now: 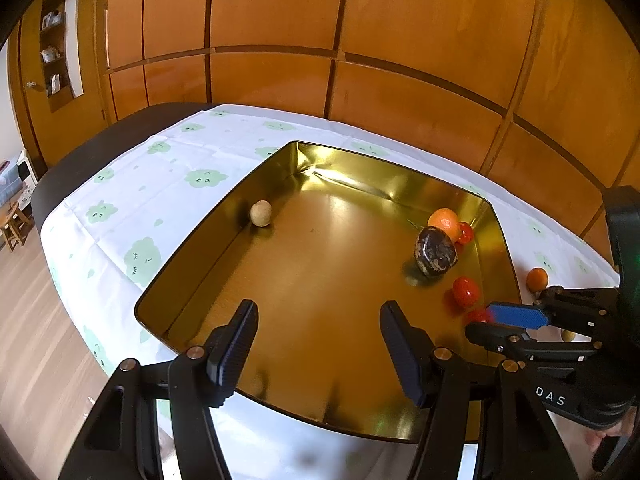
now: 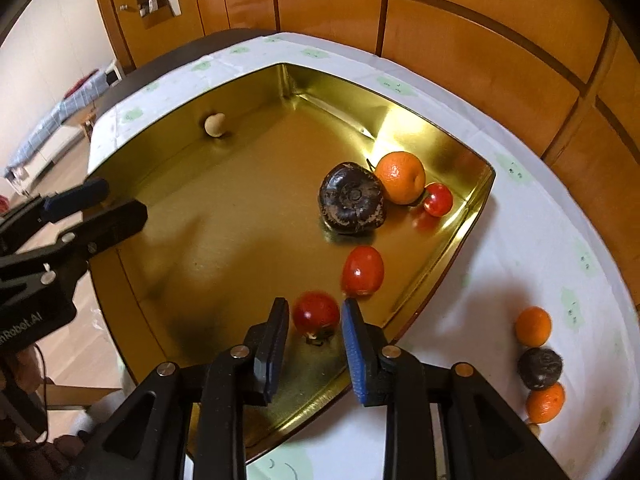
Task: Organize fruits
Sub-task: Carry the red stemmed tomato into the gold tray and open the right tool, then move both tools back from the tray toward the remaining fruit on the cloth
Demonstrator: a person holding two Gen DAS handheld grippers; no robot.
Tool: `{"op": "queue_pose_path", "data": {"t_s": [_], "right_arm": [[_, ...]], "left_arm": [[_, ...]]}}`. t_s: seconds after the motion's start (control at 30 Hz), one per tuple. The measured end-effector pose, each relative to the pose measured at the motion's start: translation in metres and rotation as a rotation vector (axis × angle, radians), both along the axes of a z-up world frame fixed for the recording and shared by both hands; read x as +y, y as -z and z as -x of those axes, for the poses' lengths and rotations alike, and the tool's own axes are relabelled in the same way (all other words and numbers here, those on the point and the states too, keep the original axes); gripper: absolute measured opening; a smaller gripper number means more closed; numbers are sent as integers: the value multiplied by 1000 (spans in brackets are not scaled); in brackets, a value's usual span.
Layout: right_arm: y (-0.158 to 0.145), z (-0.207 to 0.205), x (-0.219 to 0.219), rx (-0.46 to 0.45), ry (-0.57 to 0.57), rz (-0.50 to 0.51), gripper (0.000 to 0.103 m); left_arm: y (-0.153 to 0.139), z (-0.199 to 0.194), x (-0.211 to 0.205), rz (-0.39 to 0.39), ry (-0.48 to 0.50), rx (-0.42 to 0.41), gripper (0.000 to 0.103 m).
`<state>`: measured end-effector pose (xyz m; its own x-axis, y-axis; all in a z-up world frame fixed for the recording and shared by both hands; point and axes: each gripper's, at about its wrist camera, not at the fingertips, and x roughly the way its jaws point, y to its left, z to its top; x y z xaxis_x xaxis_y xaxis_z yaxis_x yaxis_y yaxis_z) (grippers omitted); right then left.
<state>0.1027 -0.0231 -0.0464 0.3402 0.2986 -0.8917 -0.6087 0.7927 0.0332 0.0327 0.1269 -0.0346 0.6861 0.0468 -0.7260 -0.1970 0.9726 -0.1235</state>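
Fruits mostly sit inside the gold tray (image 2: 460,224). Nearest, right tongs (image 2: 316,344) bracket a red tomato (image 2: 316,314) low on the tray floor; pads look just clear of it, so likely a release rather than a grip. Left tongs (image 1: 316,344) hang half open and empty over the tray's near rim. Beyond: second tomato (image 2: 362,270), dark fruit (image 2: 352,198), orange (image 2: 400,178), pale ball (image 2: 215,125) at the far wall. Three fruits remain on the surface (image 2: 500,272) beside the tray; next move, I judge: lift clear, fetch those.

Both wrist cams look down, close (shared: gold tray (image 1: 496,216)).
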Motion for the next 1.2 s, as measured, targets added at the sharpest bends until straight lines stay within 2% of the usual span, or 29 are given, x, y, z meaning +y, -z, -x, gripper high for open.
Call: {"op": "queue_pose_path", "data": {"t_s": [0.27, 0.6, 0.77, 0.87, 0.93, 1.07, 1.2], "right_arm": [[-5, 7, -5, -10, -4, -36, 28], [-8, 11, -12, -28, 52, -69, 28], [-26, 22, -17, -121, 86, -108, 29], [-37, 27, -22, -171, 110, -128, 34], [-40, 28, -26, -168, 125, -151, 34], [-41, 30, -36, -99, 133, -219, 34], [-42, 35, -41, -93, 138, -238, 34]], "left_arm": [[-2, 1, -4, -5, 12, -5, 64], [3, 0, -14, -20, 49, 19, 64], [3, -1, -18, -32, 60, 18, 64], [2, -1, -20, -32, 65, 18, 64], [2, 0, -22, -35, 69, 18, 64], [0, 0, -25, -38, 76, 17, 64], [-1, 1, -29, -42, 84, 15, 64]]}}
